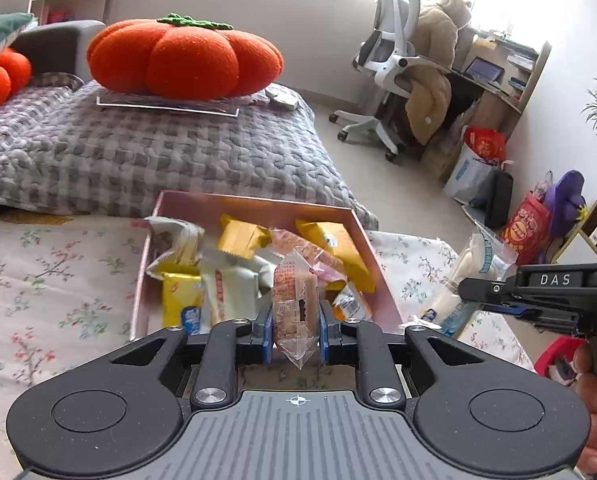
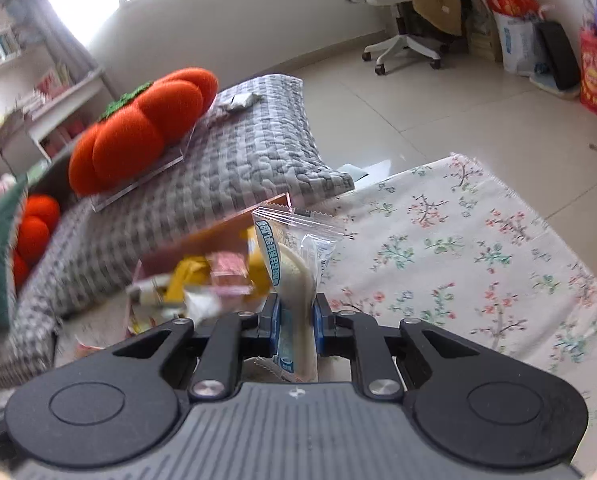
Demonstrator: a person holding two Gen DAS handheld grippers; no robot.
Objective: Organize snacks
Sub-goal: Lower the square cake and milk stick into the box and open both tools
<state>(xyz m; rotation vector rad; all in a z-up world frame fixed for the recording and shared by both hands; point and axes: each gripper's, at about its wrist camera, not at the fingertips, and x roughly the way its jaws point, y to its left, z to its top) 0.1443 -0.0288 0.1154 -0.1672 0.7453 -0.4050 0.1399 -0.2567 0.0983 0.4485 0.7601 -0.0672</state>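
A red-printed snack packet (image 1: 294, 304) is clenched in the left tool (image 1: 296, 330) above the pink box (image 1: 258, 202); a blue-labelled bun packet (image 2: 296, 280) is gripped by the right tool (image 2: 296, 330) beside the box, probably for sorting.

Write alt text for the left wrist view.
The left gripper clamps a clear-wrapped snack above a pink box of mixed snack packets on a floral cloth. At right, the right gripper holds a pale packet.
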